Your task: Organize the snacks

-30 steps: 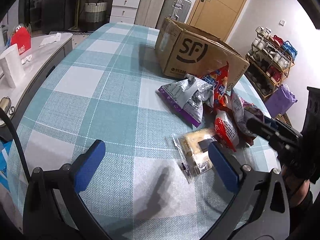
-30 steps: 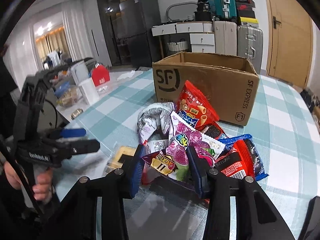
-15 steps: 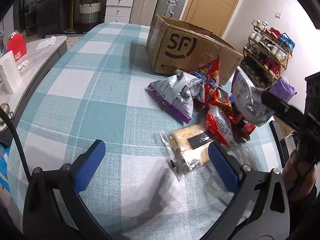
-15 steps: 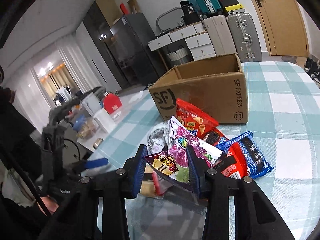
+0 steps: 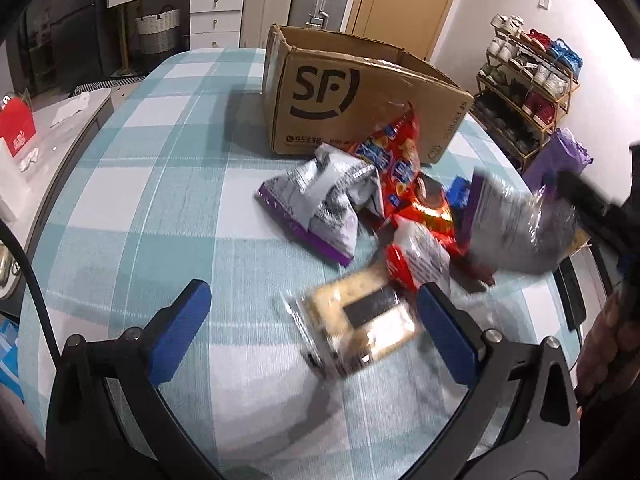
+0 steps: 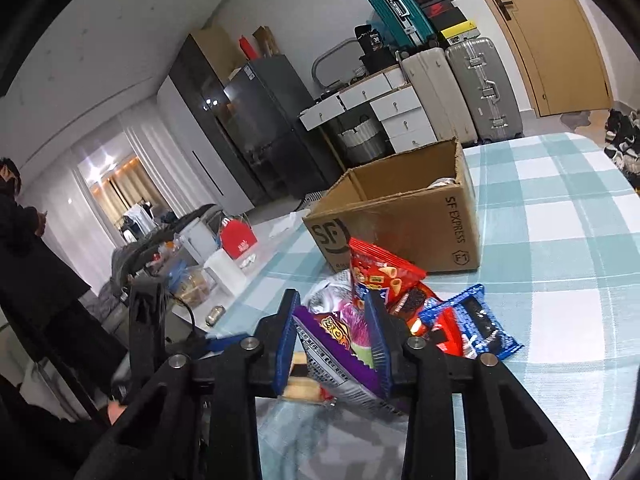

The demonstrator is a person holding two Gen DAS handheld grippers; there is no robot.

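An open cardboard SF box (image 5: 360,100) (image 6: 404,220) stands on the checked table. A pile of snack bags lies in front of it: a silver-purple bag (image 5: 320,204), a red bag (image 5: 396,156) (image 6: 380,276), a blue cookie pack (image 6: 476,328). My right gripper (image 6: 334,344) is shut on a purple snack bag (image 6: 340,352) and holds it above the table; it shows blurred in the left wrist view (image 5: 516,224). My left gripper (image 5: 316,328) is open, above a clear cracker pack (image 5: 360,324).
A side counter with a red box (image 5: 16,128) runs along the table's left. A shoe rack (image 5: 528,92) stands to the right. Drawers and suitcases (image 6: 460,92) are behind the table. A person (image 6: 24,248) stands at far left.
My right gripper has lifted the purple bag up off the pile and tilted. My left gripper has moved forward toward the cracker pack and the box.
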